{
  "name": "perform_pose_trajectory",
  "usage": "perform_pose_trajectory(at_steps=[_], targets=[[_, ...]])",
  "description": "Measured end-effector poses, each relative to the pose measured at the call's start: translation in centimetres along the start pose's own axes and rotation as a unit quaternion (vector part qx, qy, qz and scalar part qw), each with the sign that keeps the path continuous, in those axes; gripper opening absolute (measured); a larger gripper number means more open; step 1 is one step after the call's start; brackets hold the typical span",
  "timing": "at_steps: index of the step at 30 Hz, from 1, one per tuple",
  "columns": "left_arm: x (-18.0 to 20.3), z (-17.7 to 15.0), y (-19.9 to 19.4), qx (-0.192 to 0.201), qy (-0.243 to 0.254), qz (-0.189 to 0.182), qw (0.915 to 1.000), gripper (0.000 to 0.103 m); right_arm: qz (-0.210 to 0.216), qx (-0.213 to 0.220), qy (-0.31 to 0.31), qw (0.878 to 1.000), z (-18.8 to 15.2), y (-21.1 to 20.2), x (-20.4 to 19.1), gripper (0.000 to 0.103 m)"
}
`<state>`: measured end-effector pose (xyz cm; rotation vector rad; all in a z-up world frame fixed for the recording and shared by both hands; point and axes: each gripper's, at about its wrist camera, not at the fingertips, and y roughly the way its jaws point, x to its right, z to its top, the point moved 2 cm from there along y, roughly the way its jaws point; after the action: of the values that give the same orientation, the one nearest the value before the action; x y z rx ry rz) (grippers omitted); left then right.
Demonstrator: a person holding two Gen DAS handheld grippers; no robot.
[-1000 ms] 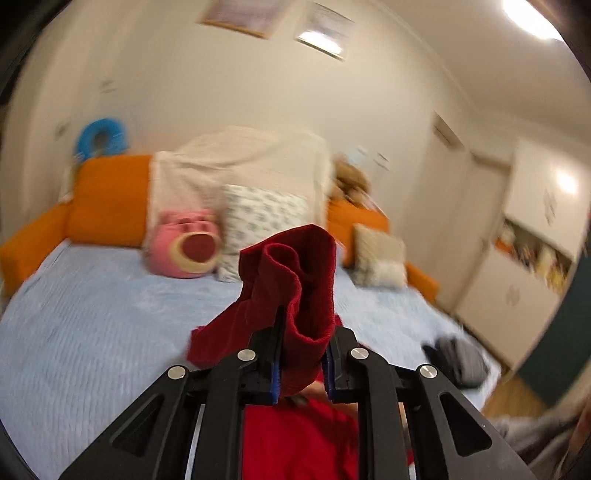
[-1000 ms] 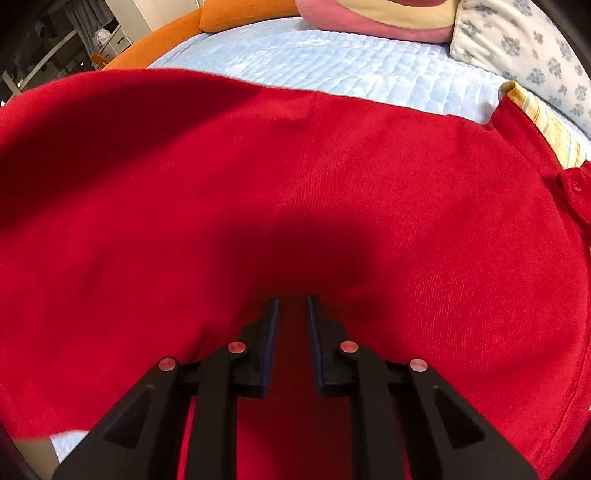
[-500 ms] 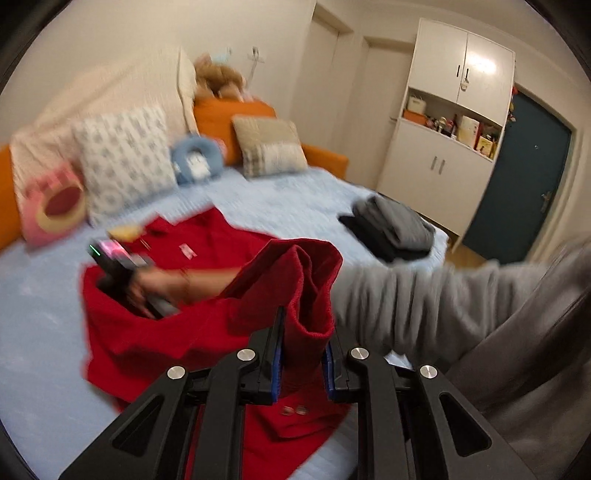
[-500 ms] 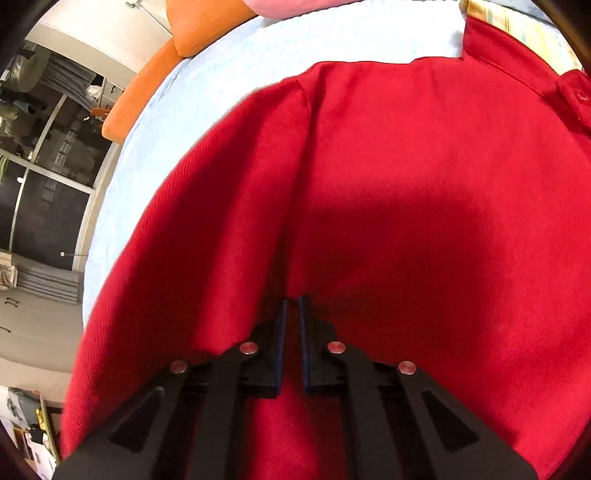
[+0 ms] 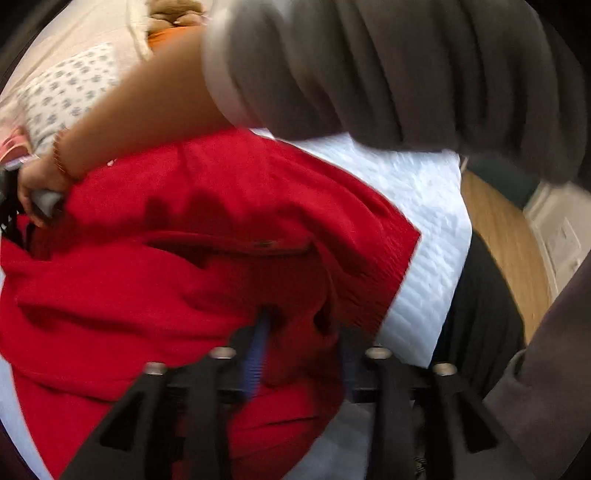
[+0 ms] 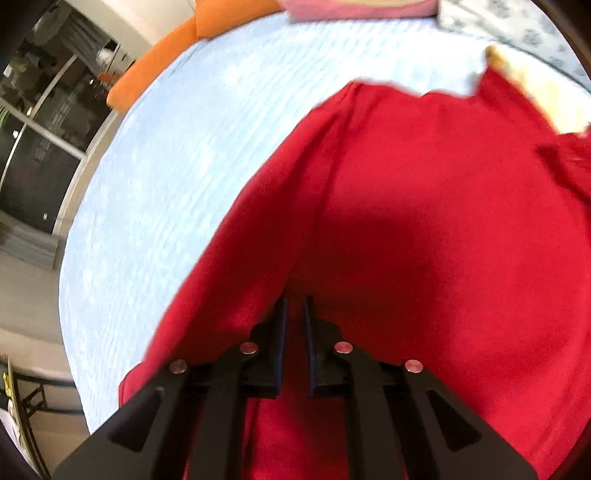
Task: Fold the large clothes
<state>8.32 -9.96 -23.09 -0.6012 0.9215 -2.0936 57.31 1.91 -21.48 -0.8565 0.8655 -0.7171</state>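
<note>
Tongs (image 5: 299, 332) have just been opening around red shirt (image 5: 207, 236).

Was a bedroom, lit brightly from above. Across both views spread a pale blue quilted bed cover (image 6: 192, 155), with an orange padded bed surround (image 6: 173, 48) along the far edge. Against it leaned a white pillow with small grey-blue flowers (image 5: 62, 92), and beside that a pink cushion (image 6: 354, 9). To the left of the bed stood tall dark windows with pale frames (image 6: 40, 147). On the other side showed a light wooden floor (image 5: 506, 251) and a white cabinet front (image 5: 565, 236), rather blurred.
</note>
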Motion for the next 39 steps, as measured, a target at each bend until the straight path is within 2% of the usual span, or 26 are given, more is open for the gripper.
perform_pose_trajectory(at_steps=[1, 2, 3, 4, 6, 8, 11, 12, 14, 15, 16, 17, 19, 20, 22, 27, 30, 32, 34, 36, 38, 39], targets=[[0.4, -0.3, 0.1, 0.009, 0.000, -0.005, 0.9999, 0.061, 0.003, 0.013, 0.005, 1.000, 0.0, -1.1, 0.2, 0.048], [0.3, -0.3, 0.0, 0.018, -0.003, -0.011, 0.9998, 0.072, 0.005, 0.027, 0.008, 1.000, 0.1, -2.4, 0.4, 0.062], [0.3, -0.4, -0.4, 0.028, -0.009, -0.017, 0.9994, 0.078, 0.002, 0.050, 0.009, 0.999, 0.1, -4.1, 0.6, 0.078], [0.0, -0.4, -1.4, 0.044, -0.018, -0.018, 0.9987, 0.086, 0.002, 0.067, 0.009, 0.998, 0.2, -5.6, 0.7, 0.079], [-1.1, -0.2, -3.1, 0.071, -0.035, -0.005, 0.9969, 0.087, 0.026, 0.079, 0.024, 0.996, 0.4, -7.9, 1.0, 0.079], [-3.8, -0.3, -5.7, 0.098, -0.074, 0.011, 0.9924, 0.090, 0.048, 0.077, 0.034, 0.995, 0.5, -8.7, 0.7, 0.079], [-9.9, -0.8, -9.1, 0.128, -0.156, 0.061, 0.9775, 0.093, 0.035, 0.057, 0.023, 0.997, 0.5, -7.8, -0.5, 0.079], [-12.5, -1.3, -10.2, 0.130, -0.195, 0.094, 0.9676, 0.093, 0.031, 0.050, 0.023, 0.998, 0.8, -6.9, -1.5, 0.078], [-17.5, -2.7, -11.7, 0.129, -0.277, 0.145, 0.9409, 0.093, 0.042, 0.031, 0.029, 0.998, 0.6, -5.1, -2.6, 0.066], [-20.6, -4.0, -12.3, 0.131, -0.331, 0.164, 0.9199, 0.093, 0.042, 0.022, 0.031, 0.998, 0.2, -4.0, -2.8, 0.056], [-22.6, -4.9, -12.6, 0.137, -0.369, 0.164, 0.9045, 0.093, 0.032, 0.013, 0.031, 0.999, 0.3, -2.9, -2.9, 0.049], [-24.8, -6.0, -12.8, 0.141, -0.411, 0.164, 0.8857, 0.093, 0.019, 0.005, 0.028, 0.999, 0.4, -2.0, -2.8, 0.043], [-27.8, -7.6, -13.1, 0.157, -0.456, 0.158, 0.8616, 0.093, 0.007, -0.004, 0.026, 1.000, 0.7, -1.0, -3.0, 0.003], [-28.7, -8.1, -13.0, 0.159, -0.466, 0.165, 0.8547, 0.093, 0.004, 0.001, 0.029, 1.000, 0.7, -1.1, -3.1, 0.002], [-30.0, -8.3, -12.7, 0.164, -0.467, 0.175, 0.8512, 0.093, 0.000, 0.017, 0.028, 0.999, 0.6, -2.1, -2.3, 0.002], [-31.7, -7.3, -11.2, 0.185, -0.469, 0.155, 0.8497, 0.093, -0.025, 0.030, 0.034, 0.999, 1.2, -3.6, -0.1, 0.002], [-31.9, -5.1, -10.8, 0.202, -0.448, 0.159, 0.8561, 0.093, -0.049, 0.025, 0.046, 0.997, 1.4, -2.4, 2.0, 0.002], [-32.1, -4.0, -9.9, 0.205, -0.442, 0.145, 0.8613, 0.093, -0.074, 0.013, 0.046, 0.996, 1.0, -0.9, 3.0, 0.002], [-32.7, -3.1, -8.4, 0.182, -0.440, 0.136, 0.8688, 0.093, -0.082, 0.009, 0.044, 0.996, 0.2, 0.4, 3.8, 0.002], [-33.2, -2.7, -6.7, 0.154, -0.436, 0.130, 0.8771, 0.093, -0.078, 0.026, 0.034, 0.996, 0.0, 0.3, 3.6, 0.004], [-33.7, -2.8, -4.8, 0.110, -0.435, 0.140, 0.8826, 0.093, -0.081, 0.021, 0.025, 0.996, -0.5, -0.5, 2.9, 0.011], [-33.6, -3.2, -4.6, 0.101, -0.436, 0.144, 0.8824, 0.093, -0.081, 0.020, 0.023, 0.996, -0.7, -1.2, 2.6, 0.024]])
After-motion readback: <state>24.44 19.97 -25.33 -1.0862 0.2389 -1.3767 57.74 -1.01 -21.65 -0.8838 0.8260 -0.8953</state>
